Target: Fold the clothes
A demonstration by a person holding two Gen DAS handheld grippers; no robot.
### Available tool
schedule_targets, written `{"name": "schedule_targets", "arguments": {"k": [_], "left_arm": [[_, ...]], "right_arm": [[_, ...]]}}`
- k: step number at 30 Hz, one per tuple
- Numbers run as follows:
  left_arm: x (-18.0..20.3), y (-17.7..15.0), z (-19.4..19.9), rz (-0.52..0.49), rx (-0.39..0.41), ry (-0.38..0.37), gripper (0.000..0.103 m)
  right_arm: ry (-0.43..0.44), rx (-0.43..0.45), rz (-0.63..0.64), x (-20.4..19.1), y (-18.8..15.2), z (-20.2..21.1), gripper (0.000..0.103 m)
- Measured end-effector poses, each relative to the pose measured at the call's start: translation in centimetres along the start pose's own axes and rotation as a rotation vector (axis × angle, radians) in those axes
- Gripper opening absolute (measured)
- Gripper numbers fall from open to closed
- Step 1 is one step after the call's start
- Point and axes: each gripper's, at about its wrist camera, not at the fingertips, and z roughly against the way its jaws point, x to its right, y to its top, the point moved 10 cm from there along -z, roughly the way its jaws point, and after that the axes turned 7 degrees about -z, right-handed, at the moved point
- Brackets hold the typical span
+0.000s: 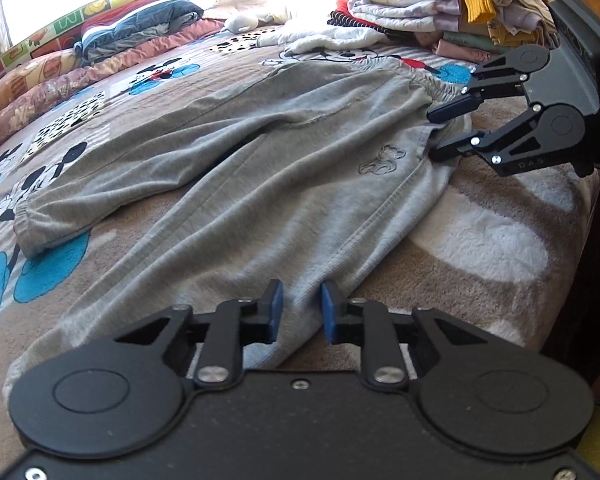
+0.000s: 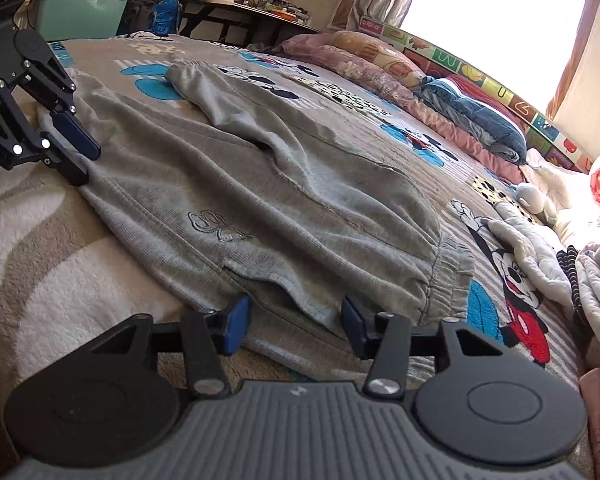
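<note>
— Where have they got to with the grey cotton jogging trousers (image 1: 236,168)?

— Hardly begun, I'd say. The trousers lie spread flat on the cartoon-printed bedspread (image 1: 112,92), both legs still stretched out full length, no fold in them yet.

— And the two tools?

— The left gripper (image 1: 301,312) sits low at the near leg, its blue-padded fingers (image 1: 275,308) narrowly apart, with the edge of the leg cloth lying in the gap between them. I can't tell whether the pads actually press on it. The right gripper (image 2: 296,320) is at the waistband end, beside the elastic; its fingers (image 2: 236,318) stand a little wider, with the hem of the trousers just ahead of them and between them, not visibly pinched.

— So nothing lifted?

— Nothing I can see. The cloth rests on the bed beneath both sets of fingers.

— What's left, then?

— All of it, by my reckoning: take hold, bring one leg over the other, then fold lengthwise. Beyond the right fingers there's a stack of folded garments (image 1: 440,8), so some pieces look finished already.
</note>
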Motion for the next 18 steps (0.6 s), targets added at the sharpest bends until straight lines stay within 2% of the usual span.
{"name": "schedule_targets", "arguments": {"k": [1,3,4,7,10,12,14,16,18], "left_arm": [[0.0,0.0,0.0,-0.005,0.000,0.004,0.013],[0.2,0.0,0.1,-0.018,0.004,0.012,0.009],[0.3,-0.1,0.2,-0.027,0.009,0.016,0.005],[0.9,0.2,1.5,-0.087,0.026,0.015,0.002],[1.6,0.4,3.3,-0.147,0.054,-0.004,0.002],[2.5,-0.6,2.7,-0.180,0.017,-0.050,0.002],[2.7,-1.0,2.7,-0.191,0.000,-0.076,0.004],[2.4,-1.1,3.2,-0.183,0.001,-0.084,0.006],[1.7,-0.5,4.2,-0.137,0.034,-0.096,0.007]], "right_arm": [[0.005,-0.010,0.006,-0.1,-0.1,0.0,0.016],[-0.002,-0.019,0.034,-0.3,-0.4,0.1,0.008],[-0.003,-0.015,0.039,-0.4,-0.4,0.2,0.006],[-0.005,0.003,0.044,-0.5,-0.2,1.4,0.004],[0.006,0.026,0.041,-0.5,-0.4,3.9,0.004],[0.030,-0.038,0.050,-0.7,-1.6,3.9,0.004],[0.013,-0.087,0.066,-0.8,-2.8,3.7,0.005],[-0.004,-0.064,0.043,-0.4,-2.5,4.3,0.023],[-0.009,-0.023,0.004,-0.1,-1.9,5.2,0.027]]}}
